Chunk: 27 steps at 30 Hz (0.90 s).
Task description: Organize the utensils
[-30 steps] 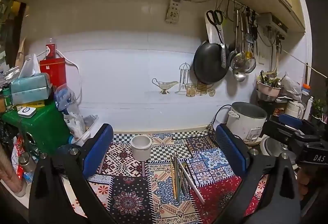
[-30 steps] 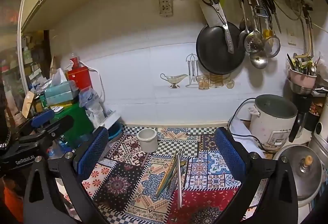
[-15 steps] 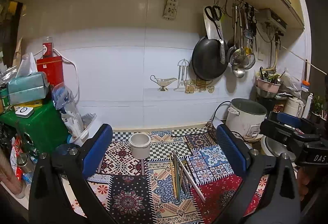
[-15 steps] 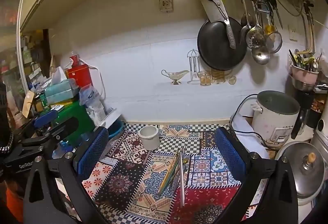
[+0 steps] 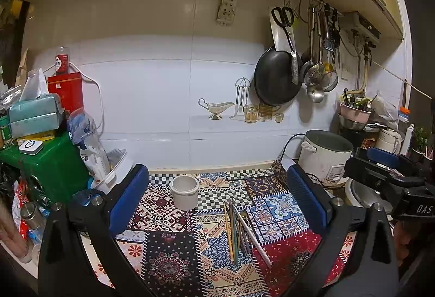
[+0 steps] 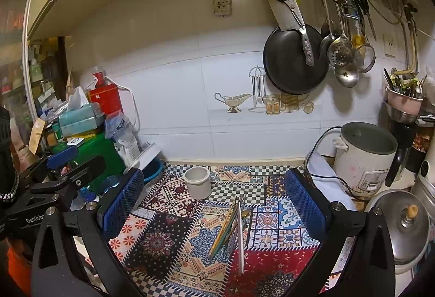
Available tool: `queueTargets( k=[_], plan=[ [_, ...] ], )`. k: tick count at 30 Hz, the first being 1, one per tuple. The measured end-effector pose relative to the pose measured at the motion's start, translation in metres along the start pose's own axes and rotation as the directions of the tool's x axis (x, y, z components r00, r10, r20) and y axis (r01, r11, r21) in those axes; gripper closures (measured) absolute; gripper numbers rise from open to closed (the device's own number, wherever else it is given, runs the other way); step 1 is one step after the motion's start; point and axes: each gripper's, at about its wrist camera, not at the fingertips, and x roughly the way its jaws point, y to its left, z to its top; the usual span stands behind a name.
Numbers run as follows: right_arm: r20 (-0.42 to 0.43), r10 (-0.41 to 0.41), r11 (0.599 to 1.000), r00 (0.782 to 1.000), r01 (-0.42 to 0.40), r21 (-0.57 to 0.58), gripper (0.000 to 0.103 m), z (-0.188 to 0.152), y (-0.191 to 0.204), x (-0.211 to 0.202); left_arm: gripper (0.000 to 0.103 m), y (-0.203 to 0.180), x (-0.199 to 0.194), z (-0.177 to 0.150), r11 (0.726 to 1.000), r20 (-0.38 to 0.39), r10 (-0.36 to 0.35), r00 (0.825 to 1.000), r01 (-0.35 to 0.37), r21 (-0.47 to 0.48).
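A loose bundle of chopsticks and thin utensils (image 5: pixel 239 231) (image 6: pixel 233 226) lies on the patterned mat (image 5: pixel 174 264) (image 6: pixel 163 237), one white stick at its right side. Behind it stands an empty white cup (image 5: pixel 185 192) (image 6: pixel 198 182), upright. My left gripper (image 5: pixel 217 199) hangs open above the mat, blue pads wide apart, nothing between them. My right gripper (image 6: pixel 214 199) is likewise open and empty above the bundle. Each gripper shows at the edge of the other's view.
A white rice cooker (image 5: pixel 325 155) (image 6: pixel 364 155) with its cord stands at the right, a lidded pot (image 6: pixel 402 223) in front of it. A green box (image 5: pixel 46 161), tissue box and bags crowd the left. A pan, scissors and ladles hang on the wall (image 6: pixel 296 60).
Both views have shifted slightly, with the wall and counter sitting a little lower in frame. The utensils and the cup have not moved. Both grippers stay open.
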Motion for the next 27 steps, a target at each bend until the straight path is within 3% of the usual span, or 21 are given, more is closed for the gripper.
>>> queueTargets(
  k=[27],
  plan=[
    [0.007, -0.001, 1.0, 1.0, 0.001, -0.007, 0.0, 0.0, 0.0021, -0.0019, 0.001, -0.0025, -0.0039, 0.0029, 1.0, 0.008, -0.013, 1.0, 0.013, 0.003]
  ],
)
